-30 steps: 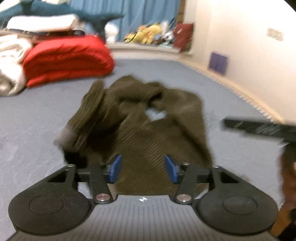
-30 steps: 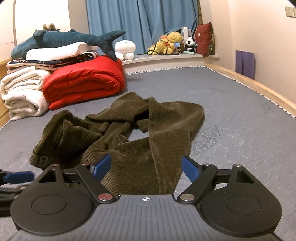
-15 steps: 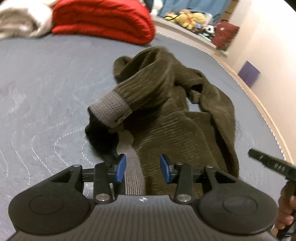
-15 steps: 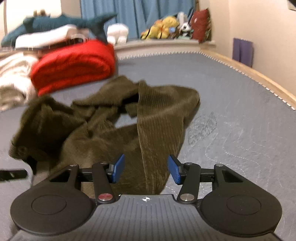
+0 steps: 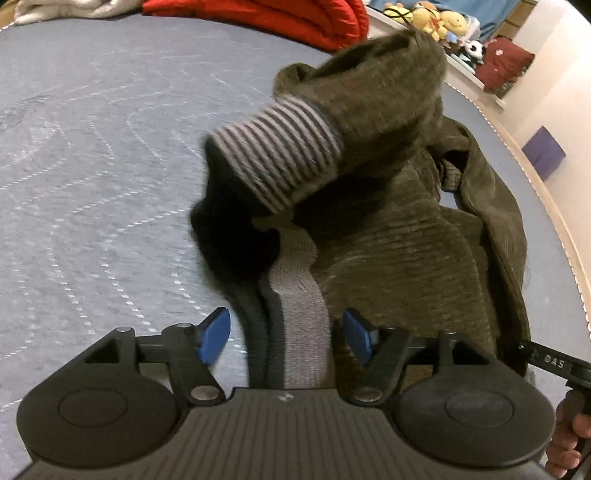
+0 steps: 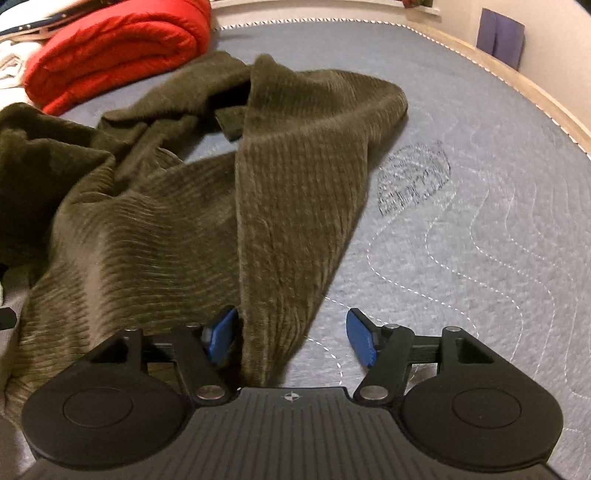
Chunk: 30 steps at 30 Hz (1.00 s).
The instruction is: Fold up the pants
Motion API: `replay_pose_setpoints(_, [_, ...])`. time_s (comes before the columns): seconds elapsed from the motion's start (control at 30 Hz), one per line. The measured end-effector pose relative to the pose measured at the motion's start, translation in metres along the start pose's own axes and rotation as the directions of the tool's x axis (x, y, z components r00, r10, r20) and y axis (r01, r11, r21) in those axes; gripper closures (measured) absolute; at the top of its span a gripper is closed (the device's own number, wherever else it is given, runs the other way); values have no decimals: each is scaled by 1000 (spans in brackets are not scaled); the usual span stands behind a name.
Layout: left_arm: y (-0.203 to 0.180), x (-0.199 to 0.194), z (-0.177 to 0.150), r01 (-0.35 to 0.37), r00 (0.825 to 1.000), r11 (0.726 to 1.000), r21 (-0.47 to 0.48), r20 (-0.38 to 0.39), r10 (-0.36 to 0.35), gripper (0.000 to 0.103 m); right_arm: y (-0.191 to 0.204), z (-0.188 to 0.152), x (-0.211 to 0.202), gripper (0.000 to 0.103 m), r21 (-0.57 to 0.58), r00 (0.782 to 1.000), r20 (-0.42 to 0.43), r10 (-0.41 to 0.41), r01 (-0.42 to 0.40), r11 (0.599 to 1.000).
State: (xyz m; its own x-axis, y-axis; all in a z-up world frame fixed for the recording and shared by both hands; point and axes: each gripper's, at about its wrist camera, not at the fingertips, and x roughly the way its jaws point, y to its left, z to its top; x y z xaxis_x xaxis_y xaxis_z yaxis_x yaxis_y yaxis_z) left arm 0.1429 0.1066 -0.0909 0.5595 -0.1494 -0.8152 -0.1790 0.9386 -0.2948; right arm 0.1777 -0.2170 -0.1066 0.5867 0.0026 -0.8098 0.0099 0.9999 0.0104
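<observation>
Grey quilted bed [image 6: 480, 221]; olive pants [image 6: 184, 229] crumpled mid-frame, no fold made.
Left gripper [image 5: 284, 338] agape astride grey waistband [image 5: 299, 332]; right gripper [image 6: 291, 336] just reopened, unclamped, hem between. Flattening, all folds pending.

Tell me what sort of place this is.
Most likely a bedroom: the pants lie on a quilted mattress, a folded red duvet sits at its far end, and plush toys line a ledge.
</observation>
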Motion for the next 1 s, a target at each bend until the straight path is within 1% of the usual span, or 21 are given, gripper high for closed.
replay_pose_setpoints(0.03, [-4,3,-2,5,1000,1000,17,1,-5,30,-1,0,3,37,-1,1000,-4,-5,5,1000])
replay_pose_setpoints(0.07, [-11,5,-4,-1,1000,998,56,16,0,30,-1,0,6,38,-1,1000,-9,-6,6,1000])
replay_pose_setpoints(0.13, [-22,7,-12,-34,998,989,141,57,27,27,-1,-1,6,42,-2,1000,-8,1,-1,1000])
replay_pose_setpoints(0.17, [-25,8,-16,-51,996,983,178,76,38,28,0,-1,5,52,-10,1000,-3,10,-10,1000])
replay_pose_setpoints(0.2, [-26,8,-19,-62,995,976,207,93,43,30,2,-1,4,66,-22,1000,3,19,-19,1000])
replay_pose_setpoints(0.23, [-27,8,-21,-73,993,970,230,110,48,34,4,-1,2,74,-32,1000,9,27,-26,999])
replay_pose_setpoints(0.27, [-25,5,-22,-88,991,966,242,122,60,47,8,-1,-1,82,-49,1000,20,15,-14,999])
replay_pose_setpoints(0.3, [-22,2,-21,-87,991,965,246,125,58,59,11,-1,-3,90,-70,1000,31,5,-3,998])
replay_pose_setpoints(0.37, [-13,-10,-17,-55,991,967,248,133,23,70,18,-1,-12,90,-107,999,51,13,-7,994])
replay_pose_setpoints(0.4, [-9,-17,-15,-45,988,967,250,152,7,72,22,-2,-17,91,-130,998,63,17,-8,991])
replay_pose_setpoints(0.43, [-5,-27,-14,-50,984,966,255,180,3,73,27,-3,-22,91,-156,997,75,22,-10,988])
replay_pose_setpoints(0.53, [11,-57,-10,-63,970,967,246,242,1,76,53,-12,-45,93,-299,990,135,49,-7,954])
replay_pose_setpoints(0.63, [36,-88,-4,-71,958,977,201,286,10,80,88,-32,-70,94,-473,977,178,120,-22,881])
replay_pose_setpoints(0.67, [44,-99,-2,-78,953,979,186,303,18,81,102,-42,-79,94,-532,971,188,149,-27,846])
replay_pose_setpoints(0.77, [81,-135,0,-128,935,985,118,347,80,82,136,-69,-102,95,-658,952,192,236,-54,751])
replay_pose_setpoints(0.8, [92,-145,1,-136,931,987,90,353,96,82,148,-79,-111,95,-693,942,188,276,-72,718])
replay_pose_setpoints(0.87, [119,-168,2,-172,919,985,25,364,151,83,168,-96,-127,96,-748,919,172,354,-112,655])
replay_pose_setpoints(0.9, [131,-176,3,-193,913,981,-3,365,181,83,179,-106,-135,96,-776,905,152,398,-140,615])
replay_pose_setpoints(0.93, [144,-183,2,-213,910,977,-35,358,211,83,186,-113,-140,96,-795,894,136,428,-159,585])
replay_pose_setpoints(0.97, [153,-186,1,-228,912,972,-60,337,235,82,194,-121,-144,96,-816,882,120,456,-174,551])
replay_pose_setpoints(1.0, [162,-187,0,-241,921,968,-75,297,252,79,201,-129,-145,96,-834,875,111,471,-176,523])
